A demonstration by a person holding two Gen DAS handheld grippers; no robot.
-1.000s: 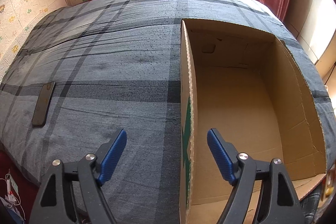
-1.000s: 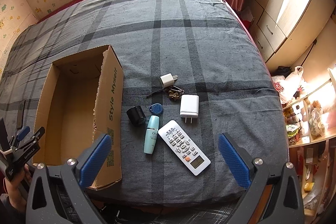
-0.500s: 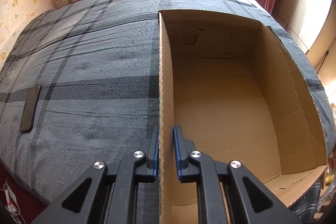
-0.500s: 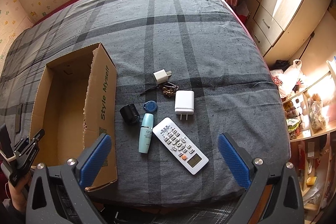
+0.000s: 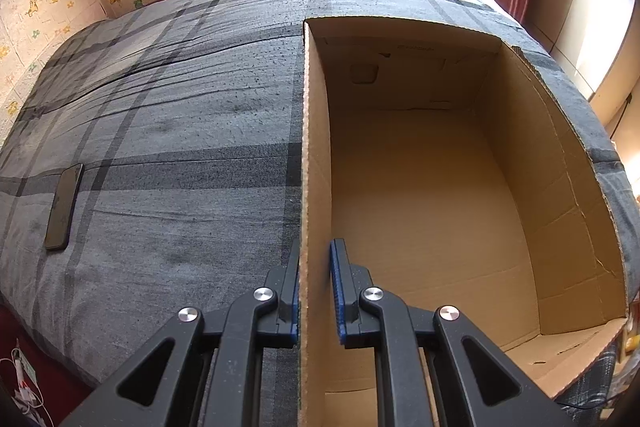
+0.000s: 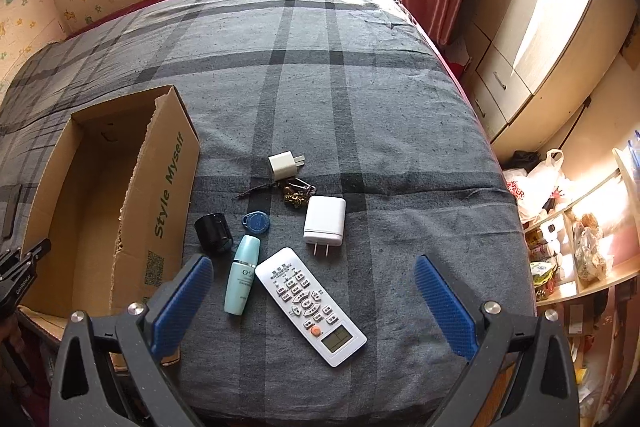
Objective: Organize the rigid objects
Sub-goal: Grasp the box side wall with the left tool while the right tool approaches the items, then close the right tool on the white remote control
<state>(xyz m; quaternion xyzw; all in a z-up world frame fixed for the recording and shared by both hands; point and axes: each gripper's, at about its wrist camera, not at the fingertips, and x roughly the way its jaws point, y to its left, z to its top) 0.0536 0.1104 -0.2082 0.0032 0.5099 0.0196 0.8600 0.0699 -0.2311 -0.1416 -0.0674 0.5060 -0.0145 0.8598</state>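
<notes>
An open cardboard box (image 5: 420,195) lies on the grey plaid bed, empty inside. My left gripper (image 5: 315,255) is shut on the box's left wall (image 5: 310,147), one blue pad on each side. In the right wrist view the same box (image 6: 100,195) sits at the left. Beside it lie a white remote (image 6: 310,301), a pale teal bottle (image 6: 241,275), a black cap (image 6: 213,233), a blue key fob (image 6: 256,223), keys (image 6: 294,193), a large white charger (image 6: 325,221) and a small white plug (image 6: 283,165). My right gripper (image 6: 314,291) hangs open above the remote.
A dark phone (image 5: 63,207) lies on the bed left of the box. Wardrobe doors (image 6: 532,39) stand right of the bed, with a cluttered shelf (image 6: 576,255) and plastic bags below them. The bed's near edge runs under my right gripper.
My left gripper went from wide open to shut on the box wall half a second ago and stays so. My right gripper sank closer to the remote and bottle, still open.
</notes>
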